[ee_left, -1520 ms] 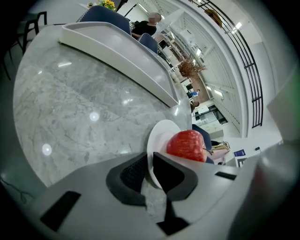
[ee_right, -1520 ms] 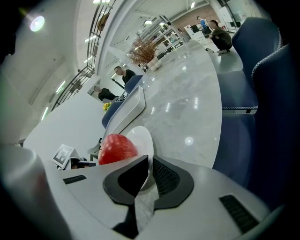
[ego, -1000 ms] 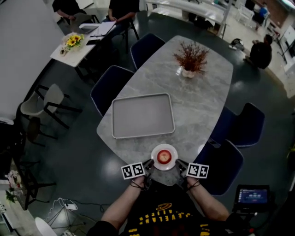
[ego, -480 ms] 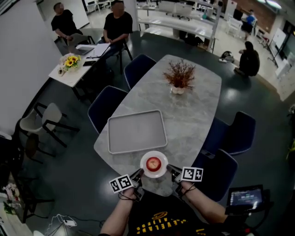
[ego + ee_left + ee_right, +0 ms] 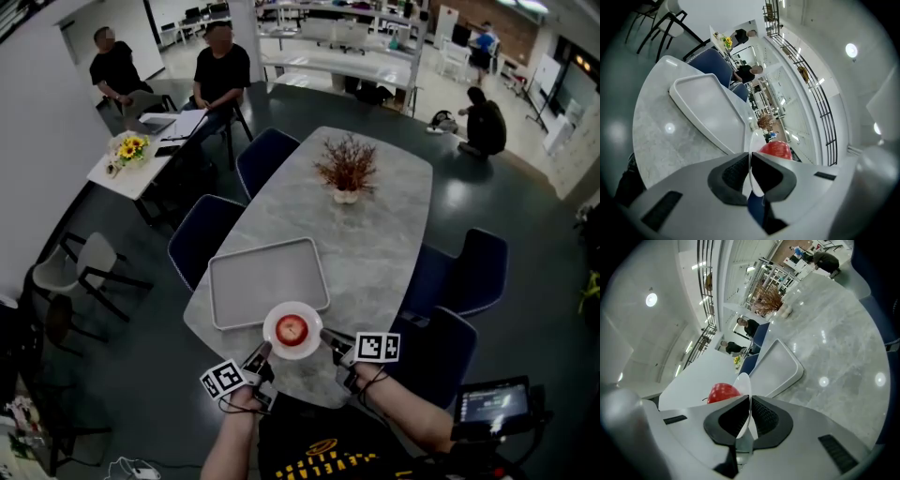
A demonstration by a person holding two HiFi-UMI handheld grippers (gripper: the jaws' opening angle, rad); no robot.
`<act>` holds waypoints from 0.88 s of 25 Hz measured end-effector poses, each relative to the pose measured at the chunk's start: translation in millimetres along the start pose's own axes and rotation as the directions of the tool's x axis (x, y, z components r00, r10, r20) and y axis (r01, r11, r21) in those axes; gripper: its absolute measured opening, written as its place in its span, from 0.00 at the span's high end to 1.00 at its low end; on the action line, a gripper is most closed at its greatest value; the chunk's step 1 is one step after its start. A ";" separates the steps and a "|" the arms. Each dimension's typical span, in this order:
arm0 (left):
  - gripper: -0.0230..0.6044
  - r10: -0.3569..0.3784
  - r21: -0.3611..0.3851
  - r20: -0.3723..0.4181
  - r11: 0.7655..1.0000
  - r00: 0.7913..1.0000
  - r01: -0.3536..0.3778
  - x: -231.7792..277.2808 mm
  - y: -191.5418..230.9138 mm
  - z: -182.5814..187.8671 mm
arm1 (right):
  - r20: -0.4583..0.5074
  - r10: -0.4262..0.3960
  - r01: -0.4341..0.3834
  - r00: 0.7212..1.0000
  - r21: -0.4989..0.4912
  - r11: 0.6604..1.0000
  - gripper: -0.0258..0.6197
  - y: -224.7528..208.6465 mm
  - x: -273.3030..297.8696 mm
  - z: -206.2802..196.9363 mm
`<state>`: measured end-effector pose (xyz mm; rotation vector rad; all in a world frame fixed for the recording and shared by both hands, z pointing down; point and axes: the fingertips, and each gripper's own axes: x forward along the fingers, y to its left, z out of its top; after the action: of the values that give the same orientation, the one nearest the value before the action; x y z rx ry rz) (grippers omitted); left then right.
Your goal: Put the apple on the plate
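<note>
Grey tray [image 5: 268, 282] on marble table [image 5: 377, 246]; dried-plant vase [image 5: 346, 196] beyond

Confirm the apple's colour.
Red; the apple on the white plate shows best in the head view.

Your table [image 5: 375, 244] has a polished, grey-veined marble-look top that mirrors the ceiling lights, while the tray [image 5: 267, 281] on it looks like smooth, matt grey plastic. The plate [image 5: 274, 341] is thin, white and glossy, and the apple [image 5: 292, 329] has shiny red skin. Your left gripper [image 5: 750, 159] and right gripper [image 5: 750, 401] show matt grey plastic-looking shells with black ribbed pads [image 5: 733, 172].
</note>
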<state>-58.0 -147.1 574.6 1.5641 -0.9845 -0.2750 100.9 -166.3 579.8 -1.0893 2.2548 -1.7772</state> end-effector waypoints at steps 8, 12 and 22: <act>0.93 -0.037 -0.005 -0.065 0.999 0.997 0.037 15.3 -6.7 48.9 | 0.084 -0.013 0.008 0.996 0.057 0.998 0.92 13.1 27.9 23.7; 0.94 -0.052 -0.002 -0.119 0.999 0.992 0.052 25.4 -6.3 74.4 | 0.123 -0.031 0.019 0.992 0.093 0.995 0.92 13.8 46.6 27.2; 0.94 -0.132 0.068 -0.185 0.987 0.974 0.146 54.2 -24.6 121.2 | 0.191 -0.070 0.039 0.979 0.162 0.986 0.92 25.4 73.5 49.5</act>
<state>-94.6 -272.0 539.0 1.7040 -0.7545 -0.1880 56.7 -246.4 567.6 -1.2442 1.9551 -1.7466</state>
